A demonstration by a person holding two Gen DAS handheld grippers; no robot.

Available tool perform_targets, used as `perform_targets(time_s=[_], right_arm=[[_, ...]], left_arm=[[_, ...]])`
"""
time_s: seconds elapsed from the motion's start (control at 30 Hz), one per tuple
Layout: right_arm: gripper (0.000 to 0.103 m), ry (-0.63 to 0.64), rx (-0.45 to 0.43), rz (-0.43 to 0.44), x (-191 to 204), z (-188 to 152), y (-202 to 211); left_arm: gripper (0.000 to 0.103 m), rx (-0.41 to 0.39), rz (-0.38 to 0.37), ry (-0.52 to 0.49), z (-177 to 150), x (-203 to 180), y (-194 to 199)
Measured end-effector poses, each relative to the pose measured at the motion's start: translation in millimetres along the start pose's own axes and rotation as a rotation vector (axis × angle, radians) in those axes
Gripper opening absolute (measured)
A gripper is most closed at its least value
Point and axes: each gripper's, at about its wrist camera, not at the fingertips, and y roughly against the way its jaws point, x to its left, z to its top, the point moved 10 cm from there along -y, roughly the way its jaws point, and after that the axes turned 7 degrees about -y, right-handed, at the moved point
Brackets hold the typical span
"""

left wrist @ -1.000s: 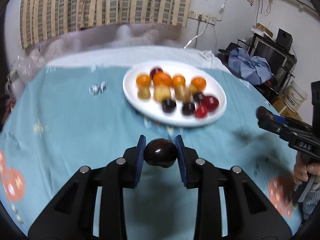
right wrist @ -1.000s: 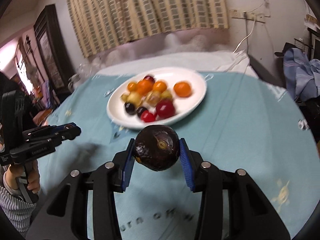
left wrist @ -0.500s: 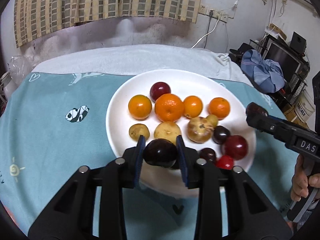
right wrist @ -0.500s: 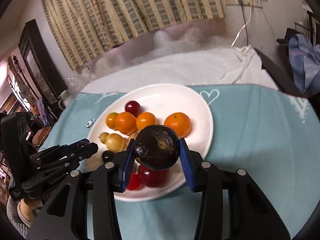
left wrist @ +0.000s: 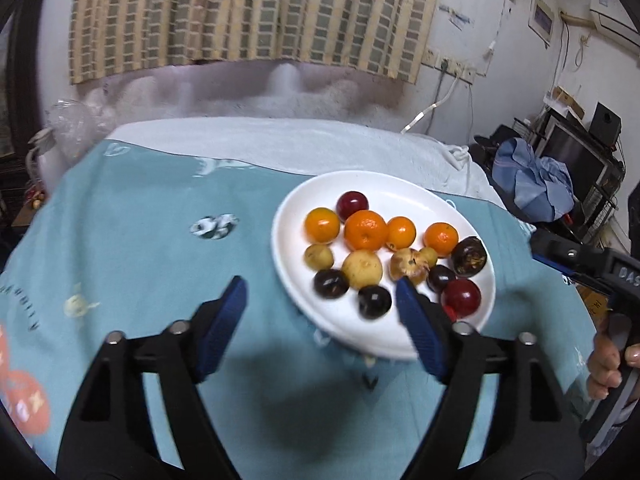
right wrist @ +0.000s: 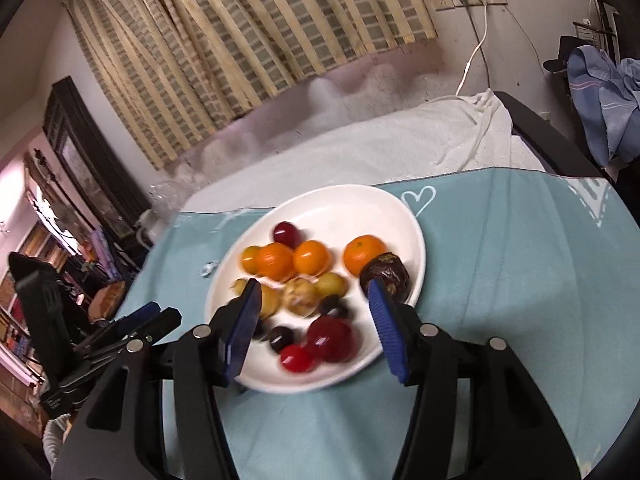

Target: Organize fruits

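Now both claws hang spread wide with nothing between the blue pads: left claw (left wrist: 320,308) sits over the near-left rim of the white plate (left wrist: 292,280), right claw (right wrist: 314,320) over the plate's near half. Plate rests on the teal cloth (left wrist: 140,248) covering the surface, with white towel (left wrist: 280,140) behind it. Fruit count from the left wrist view: four oranges in a row, largest one (left wrist: 366,230) second from left; three red plums, one far (left wrist: 352,206), one near-right (left wrist: 462,297), and a smaller red one mostly hidden behind the left claw's right finger, clearer in the right wrist view (right wrist: 296,358). Four yellowish fruits in the middle row, biggest (left wrist: 362,268) centre. Three small dark plums along the near row, e.g. (left wrist: 374,301). One wrinkled dark passion fruit (left wrist: 469,257) at the plate's right edge, just beside the rightmost orange (left wrist: 441,239); in the right wrist view the same fruit (right wrist: 384,274) sits right behind the right finger's tip, contact unclear. All fruit lies on the plate. Near fruits blur in the right view.
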Motion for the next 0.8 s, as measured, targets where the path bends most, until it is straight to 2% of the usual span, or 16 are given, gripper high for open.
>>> perform_targets(time_s=[0.03,0.13,0.3,0.43,0.53,0.63,0.7,0.8], right_arm=[[0.064,0.006,-0.007,0.005,4.0,-6.5,12.2],[0.064,0.046,-0.008,0.001,13.8,-32.9,36.3],[0.070,0.170,0.005,-0.094,20.1,-108.5,55.0],[0.070,0.227,-0.058,-0.168,13.9,-144.1,60.7],[0.070,0.270,-0.101,-0.210,12.1,-147.3,63.7],[0.071,0.252,-0.132,-0.216,6.6,-139.5,66.0],[0.071,0.234,-0.140,-0.226,1.5,-135.3,65.9],[0.071,0.200,-0.124,-0.242,-7.5,-131.0,61.1]], left_arm=[[0.088,-0.012,0.010,0.008,-3.3,1.8,9.6],[0.089,-0.023,0.012,0.029,-27.5,1.9,40.7],[0.095,-0.027,0.052,0.045,-79.1,-7.4,70.1],[0.096,-0.047,0.086,0.050,-116.1,-17.6,86.2],[0.101,-0.079,0.104,0.024,-121.0,-22.6,97.0],[0.101,-0.130,0.148,-0.002,-113.4,-20.3,106.5],[0.101,-0.140,0.179,-0.013,-109.5,-16.8,109.2],[0.101,-0.134,0.172,-0.034,-100.4,-17.0,105.6]])
